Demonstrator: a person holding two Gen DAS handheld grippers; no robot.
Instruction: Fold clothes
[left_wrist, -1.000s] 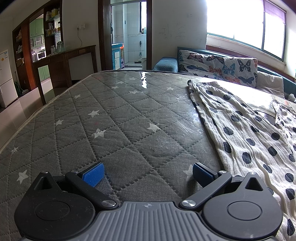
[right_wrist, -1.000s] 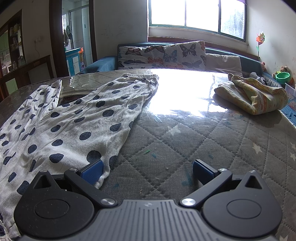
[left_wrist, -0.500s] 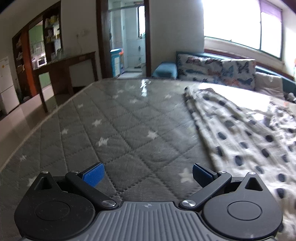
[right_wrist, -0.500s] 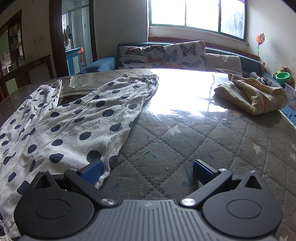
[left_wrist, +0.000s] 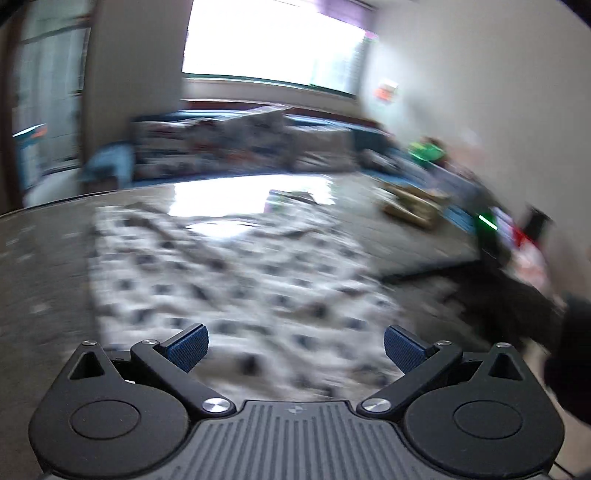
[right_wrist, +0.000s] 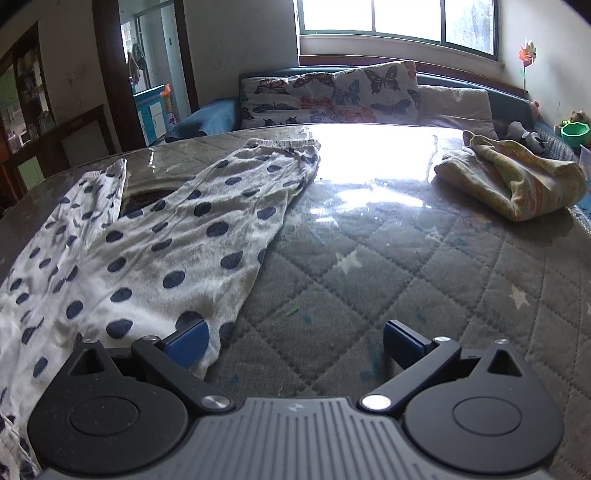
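White trousers with dark blue dots (right_wrist: 155, 243) lie spread flat on the grey quilted mattress (right_wrist: 406, 266), waistband toward the far edge. My right gripper (right_wrist: 293, 341) is open and empty, low over the mattress, its left pad over the hem of one trouser leg. My left gripper (left_wrist: 295, 349) is open and empty, held above the trousers (left_wrist: 236, 273); that view is heavily blurred. The right gripper's dark body (left_wrist: 517, 295) shows at the right of the left wrist view.
A folded yellowish patterned cloth (right_wrist: 517, 177) lies at the mattress's far right. A sofa with butterfly cushions (right_wrist: 332, 92) runs behind the mattress under the window. A green bowl and toys (right_wrist: 574, 129) sit at the far right. A doorway and shelves stand at the left.
My left gripper has swung fast to the right, from over bare mattress to over the dotted trousers. The right gripper and the trousers have stayed put.
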